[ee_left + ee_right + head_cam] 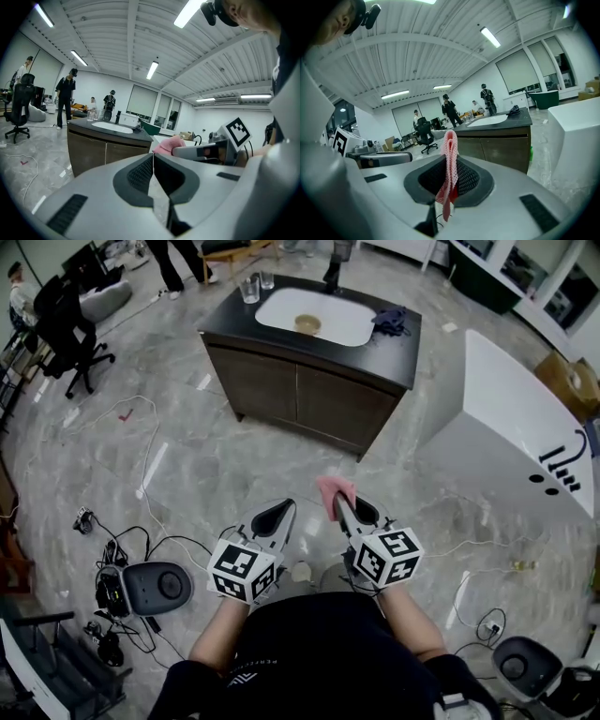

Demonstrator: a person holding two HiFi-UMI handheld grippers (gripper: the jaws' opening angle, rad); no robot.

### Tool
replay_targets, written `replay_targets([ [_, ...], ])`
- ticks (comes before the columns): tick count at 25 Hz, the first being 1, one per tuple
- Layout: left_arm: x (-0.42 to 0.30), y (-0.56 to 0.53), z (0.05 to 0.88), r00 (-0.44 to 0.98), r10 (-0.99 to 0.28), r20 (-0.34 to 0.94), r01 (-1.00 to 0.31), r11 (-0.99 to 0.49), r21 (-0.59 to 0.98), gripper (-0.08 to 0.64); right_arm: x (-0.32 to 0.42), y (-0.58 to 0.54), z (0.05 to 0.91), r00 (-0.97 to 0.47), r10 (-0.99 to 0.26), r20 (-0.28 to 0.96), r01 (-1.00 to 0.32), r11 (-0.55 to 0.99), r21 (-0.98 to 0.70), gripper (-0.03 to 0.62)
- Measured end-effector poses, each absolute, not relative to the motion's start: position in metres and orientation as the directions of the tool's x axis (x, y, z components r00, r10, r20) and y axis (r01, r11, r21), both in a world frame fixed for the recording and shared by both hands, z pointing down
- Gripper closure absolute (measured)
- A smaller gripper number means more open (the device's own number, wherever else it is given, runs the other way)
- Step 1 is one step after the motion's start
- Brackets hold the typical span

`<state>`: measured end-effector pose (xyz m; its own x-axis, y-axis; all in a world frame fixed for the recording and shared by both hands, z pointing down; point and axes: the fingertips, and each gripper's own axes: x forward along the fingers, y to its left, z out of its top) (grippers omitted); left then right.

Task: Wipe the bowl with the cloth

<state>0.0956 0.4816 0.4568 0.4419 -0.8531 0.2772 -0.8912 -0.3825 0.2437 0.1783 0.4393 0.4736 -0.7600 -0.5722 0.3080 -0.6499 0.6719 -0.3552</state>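
Observation:
A small brown bowl (307, 323) sits in the white basin (347, 329) of a dark cabinet, far ahead of both grippers. My right gripper (341, 503) is shut on a pink cloth (334, 491), which stands up between its jaws; the cloth (450, 157) also fills the middle of the right gripper view. My left gripper (284, 512) is shut with nothing in it, beside the right one, both held close to the person's body. In the left gripper view the jaws meet in a closed seam, and the pink cloth (168, 145) shows to their right.
The dark cabinet (309, 381) carries two glasses (256, 285), a black faucet (333, 276) and a dark cloth (390, 321). A white counter (506, 427) stands to the right. Cables and grey devices (155, 587) lie on the marble floor at left; an office chair (66, 329) and people stand behind.

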Motion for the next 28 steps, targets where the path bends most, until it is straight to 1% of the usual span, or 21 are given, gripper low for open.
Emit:
replay_targets([
  [8,0.080,0.475,0.454,0.427,-0.873,0.236,-0.889,-0.358,0.285,0.548,0.161,0.430,0.467,-0.764,-0.553,0.333,-0.643,0.695,-0.321,0.543],
  [14,0.064,0.464,0.457,0.400,-0.887,0.229,-0.895,-0.326,0.304,0.548,0.140,0.418,0.465,-0.782,-0.521,0.341,-0.616,0.727,-0.302,0.543],
  [19,0.051,0.442,0.462,0.373,-0.892,0.257,-0.912,-0.300,0.281,0.548,0.129,0.396,0.467,-0.795,-0.510,0.330,-0.602,0.734,-0.314,0.543],
  [28,0.045,0.386,0.466,0.366,-0.882,0.297,-0.922,-0.301,0.242,0.548,0.122,0.339,0.474,-0.800,-0.506,0.322,-0.597,0.722,-0.349,0.543],
])
